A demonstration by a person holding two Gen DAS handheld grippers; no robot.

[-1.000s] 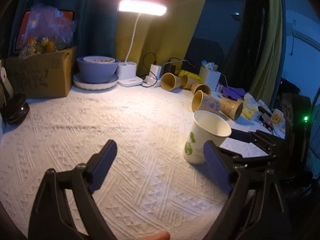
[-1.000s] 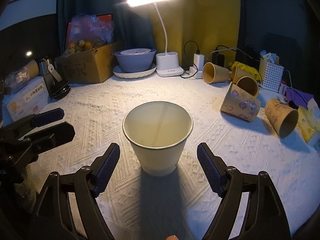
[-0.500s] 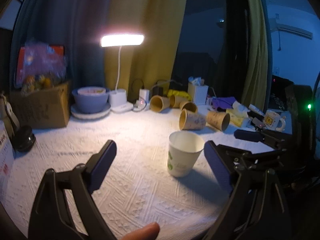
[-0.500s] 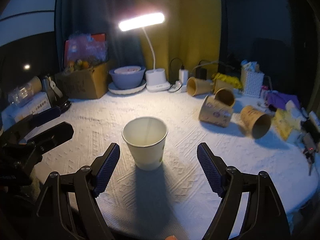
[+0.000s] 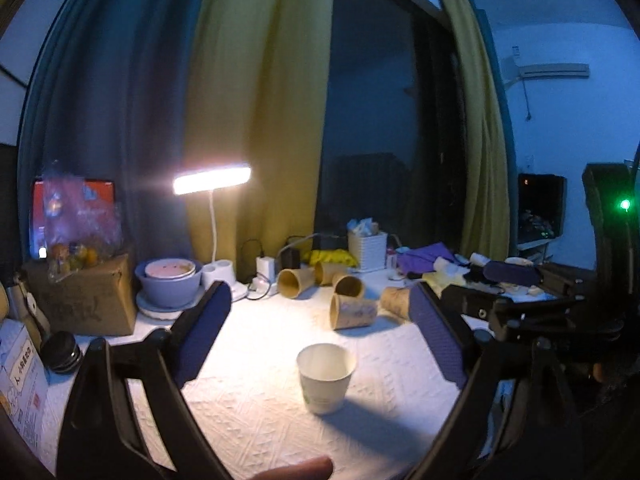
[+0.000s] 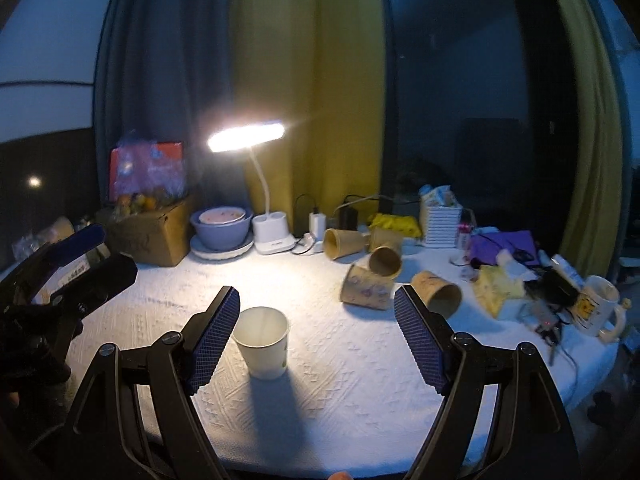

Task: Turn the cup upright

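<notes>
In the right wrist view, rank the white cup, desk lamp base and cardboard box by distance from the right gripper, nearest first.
From the right gripper:
1. White cup, upright beside its left finger.
2. Desk lamp base, at the back, centre.
3. Cardboard box, back left.

Only "人" is legible, on the white box (image 5: 18, 368).

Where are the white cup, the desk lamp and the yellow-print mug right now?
white cup (image 6: 266, 344): right wrist view, on its front wall.
desk lamp (image 6: 246, 136): right wrist view, on the lit head.
yellow-print mug (image 6: 594, 306): right wrist view, on its side wall.
</notes>
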